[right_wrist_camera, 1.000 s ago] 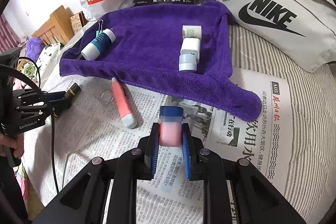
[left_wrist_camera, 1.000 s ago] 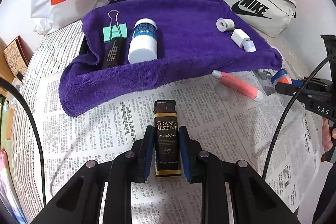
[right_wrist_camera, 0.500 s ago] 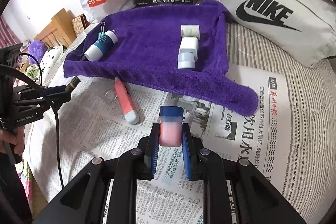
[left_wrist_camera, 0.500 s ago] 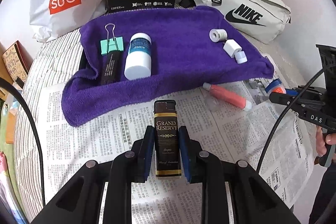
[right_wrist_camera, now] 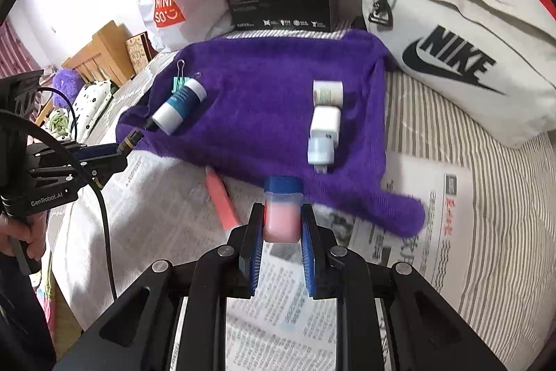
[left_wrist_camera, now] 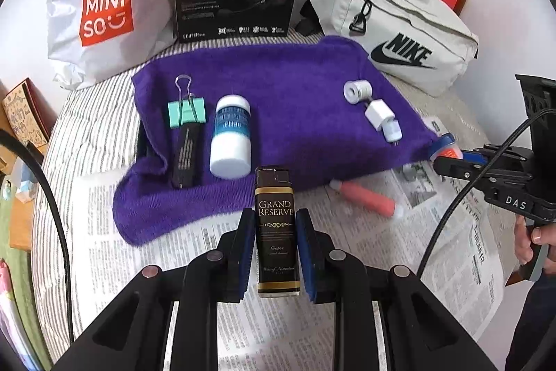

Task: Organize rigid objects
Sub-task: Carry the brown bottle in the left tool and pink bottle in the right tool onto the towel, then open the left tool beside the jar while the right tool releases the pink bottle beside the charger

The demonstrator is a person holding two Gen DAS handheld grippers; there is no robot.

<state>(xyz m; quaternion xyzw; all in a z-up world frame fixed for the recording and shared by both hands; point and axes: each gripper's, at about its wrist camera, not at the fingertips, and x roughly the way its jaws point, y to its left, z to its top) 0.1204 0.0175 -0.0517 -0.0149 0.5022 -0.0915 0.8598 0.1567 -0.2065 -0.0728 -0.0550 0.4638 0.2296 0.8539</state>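
Two tools are each gripping something above the newspaper (left_wrist_camera: 146,214) spread over the striped bed: the left tool (left_wrist_camera: 274,242) is clamping its pads on a dark "Grand Reserve" lighter (left_wrist_camera: 276,225), and the right tool (right_wrist_camera: 281,232) is squeezing a pink bottle with a blue cap (right_wrist_camera: 282,212). Lying on the purple towel (left_wrist_camera: 285,82) beyond are a teal binder clip (left_wrist_camera: 186,113), a white-and-blue bottle (left_wrist_camera: 231,136), a tape roll (left_wrist_camera: 356,91) and a white charger (left_wrist_camera: 380,115), while a pink tube (left_wrist_camera: 365,197) is resting on the newspaper just beside the towel's edge.
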